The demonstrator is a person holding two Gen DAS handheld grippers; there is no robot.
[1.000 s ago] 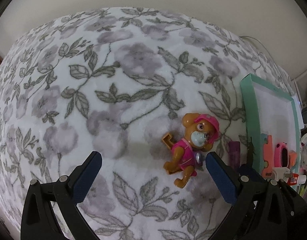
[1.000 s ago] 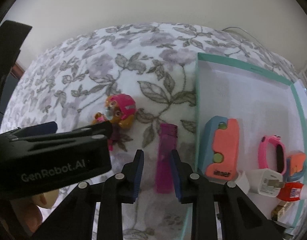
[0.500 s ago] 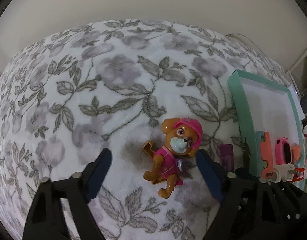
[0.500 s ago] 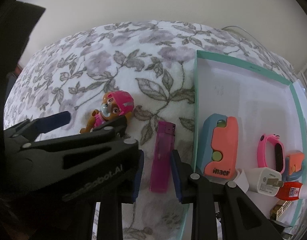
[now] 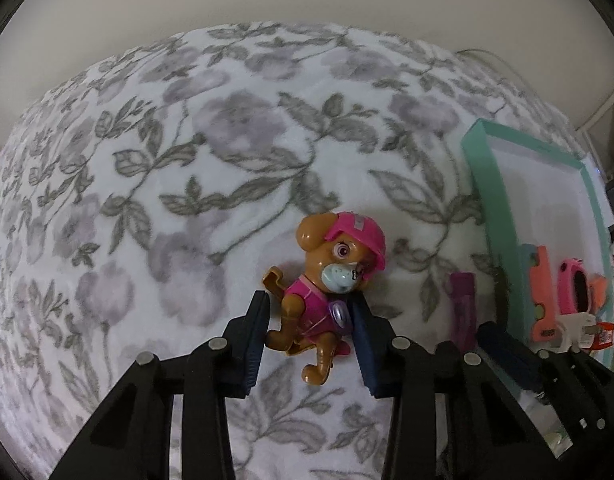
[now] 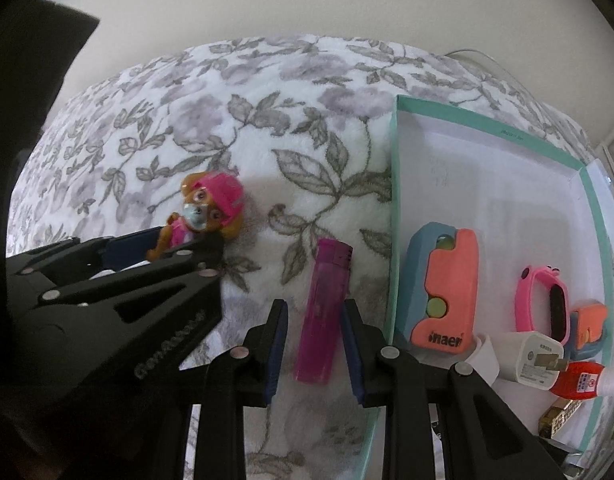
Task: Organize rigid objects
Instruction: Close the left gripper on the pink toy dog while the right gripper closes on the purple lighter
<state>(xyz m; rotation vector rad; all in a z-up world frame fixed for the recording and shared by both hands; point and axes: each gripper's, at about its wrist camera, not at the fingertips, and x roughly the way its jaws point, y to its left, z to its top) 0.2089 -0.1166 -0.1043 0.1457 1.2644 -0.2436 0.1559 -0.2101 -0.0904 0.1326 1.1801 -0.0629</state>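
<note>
On the flowered blanket point(image 5: 227, 152) lies the toy dog point(image 5: 327, 292), head far, feet near, its body pinched by the left gripper point(image 5: 309, 334). Right of it, the purple lighter point(image 6: 323, 312) lies lengthwise near-to-far between the right gripper's point(image 6: 313, 348) spread jaws, beside the green tray point(image 6: 393, 216).

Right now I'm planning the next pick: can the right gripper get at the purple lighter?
Probably yes: the right gripper is open and already straddles the translucent purple plastic lighter on the floral blanket, with nothing between.
</note>
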